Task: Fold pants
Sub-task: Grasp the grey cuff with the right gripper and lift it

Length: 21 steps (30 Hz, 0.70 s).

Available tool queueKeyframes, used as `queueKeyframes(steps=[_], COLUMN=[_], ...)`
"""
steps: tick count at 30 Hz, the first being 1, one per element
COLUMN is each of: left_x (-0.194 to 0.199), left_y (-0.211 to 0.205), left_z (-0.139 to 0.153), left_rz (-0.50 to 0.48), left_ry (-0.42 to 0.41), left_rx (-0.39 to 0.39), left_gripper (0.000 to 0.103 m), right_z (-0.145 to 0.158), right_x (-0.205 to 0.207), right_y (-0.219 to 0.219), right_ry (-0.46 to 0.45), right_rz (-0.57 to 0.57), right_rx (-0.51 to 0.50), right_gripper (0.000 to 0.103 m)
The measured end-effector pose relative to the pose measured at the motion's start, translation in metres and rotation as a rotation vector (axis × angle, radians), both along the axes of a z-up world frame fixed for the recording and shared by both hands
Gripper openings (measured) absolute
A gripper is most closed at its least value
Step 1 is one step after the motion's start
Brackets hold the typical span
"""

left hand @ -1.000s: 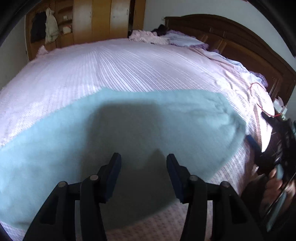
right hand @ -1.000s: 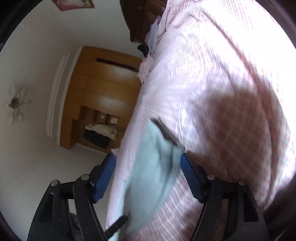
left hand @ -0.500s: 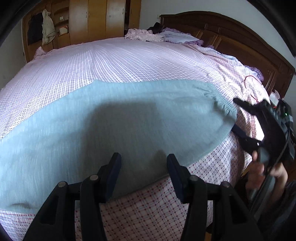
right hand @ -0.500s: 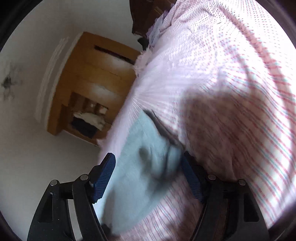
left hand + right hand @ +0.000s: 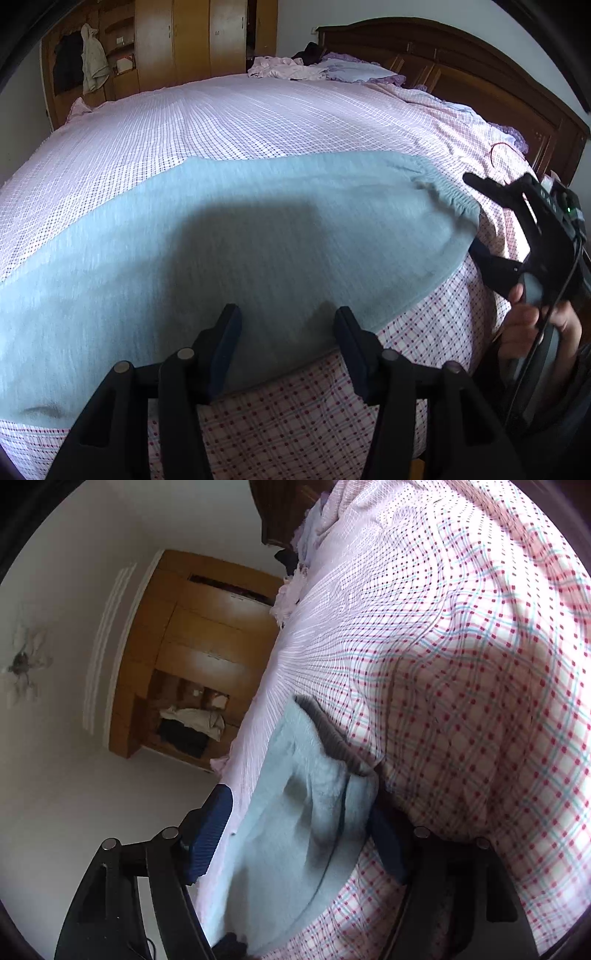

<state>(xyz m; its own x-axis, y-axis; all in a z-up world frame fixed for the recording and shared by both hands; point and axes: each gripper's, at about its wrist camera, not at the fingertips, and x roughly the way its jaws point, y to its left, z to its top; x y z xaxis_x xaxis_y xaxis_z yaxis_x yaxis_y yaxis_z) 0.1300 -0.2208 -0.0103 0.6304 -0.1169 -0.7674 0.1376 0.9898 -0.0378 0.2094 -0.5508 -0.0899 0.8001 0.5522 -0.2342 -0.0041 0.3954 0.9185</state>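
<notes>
Light blue-grey pants [image 5: 240, 236] lie spread flat across the near part of the bed, with the gathered waistband [image 5: 450, 192] at the right. My left gripper [image 5: 288, 332] is open and empty, just above the pants' near edge. My right gripper [image 5: 480, 229] shows in the left wrist view at the waistband end, held in a hand, jaws apart. In the right wrist view the right gripper [image 5: 299, 834] is open with the waistband end of the pants [image 5: 295, 812] between its fingers, not pinched.
The bed [image 5: 258, 118] has a pink checked sheet. A dark wooden headboard [image 5: 480, 74] stands at the right. Loose clothes and pillows [image 5: 314, 68] lie at the far end. A wooden wardrobe [image 5: 166, 40] stands beyond. The mattress side drops off at the near edge.
My left gripper has pulled back towards the near edge of the bed, so more checked sheet shows below the pants. My right gripper has moved in onto the waistband end.
</notes>
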Motion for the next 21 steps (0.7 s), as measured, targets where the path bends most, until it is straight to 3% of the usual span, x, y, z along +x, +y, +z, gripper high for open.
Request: queueKeyframes(steps=[1, 3, 5, 7, 9, 11, 12, 15, 21], left_x=[0.000, 0.000, 0.000, -0.001, -0.004, -0.007, -0.008, -0.014, -0.018], left_y=[0.000, 0.001, 0.001, 0.003, 0.005, 0.008, 0.009, 0.014, 0.021], left_z=[0.000, 0.001, 0.001, 0.002, 0.005, 0.007, 0.008, 0.015, 0.019], left_rz=[-0.002, -0.003, -0.003, -0.003, -0.001, 0.003, 0.004, 0.012, 0.032], left_ry=[-0.001, -0.002, -0.002, -0.006, -0.016, -0.029, -0.029, -0.047, -0.046], left_rx=[0.001, -0.002, -0.007, -0.017, -0.034, -0.042, -0.044, -0.060, -0.049], left_gripper=[0.056, 0.056, 0.056, 0.056, 0.053, 0.022, 0.019, 0.018, 0.018], right_z=[0.001, -0.001, -0.007, -0.008, 0.001, 0.020, 0.032, 0.058, 0.084], right_x=[0.003, 0.008, 0.015, 0.014, 0.011, 0.007, 0.005, -0.003, -0.024], right_y=[0.000, 0.001, -0.001, -0.004, -0.002, 0.011, 0.020, 0.047, 0.075], right_ry=[0.001, 0.044, 0.096, 0.093, 0.082, 0.088, 0.069, 0.005, -0.129], right_rz=[0.000, 0.003, -0.009, -0.013, -0.014, -0.035, -0.046, -0.065, -0.111], right_rx=[-0.003, -0.053, -0.080, -0.056, -0.107, -0.298, -0.407, -0.667, -0.862], right_gripper=[0.060, 0.030, 0.014, 0.013, 0.011, 0.010, 0.010, 0.010, 0.010])
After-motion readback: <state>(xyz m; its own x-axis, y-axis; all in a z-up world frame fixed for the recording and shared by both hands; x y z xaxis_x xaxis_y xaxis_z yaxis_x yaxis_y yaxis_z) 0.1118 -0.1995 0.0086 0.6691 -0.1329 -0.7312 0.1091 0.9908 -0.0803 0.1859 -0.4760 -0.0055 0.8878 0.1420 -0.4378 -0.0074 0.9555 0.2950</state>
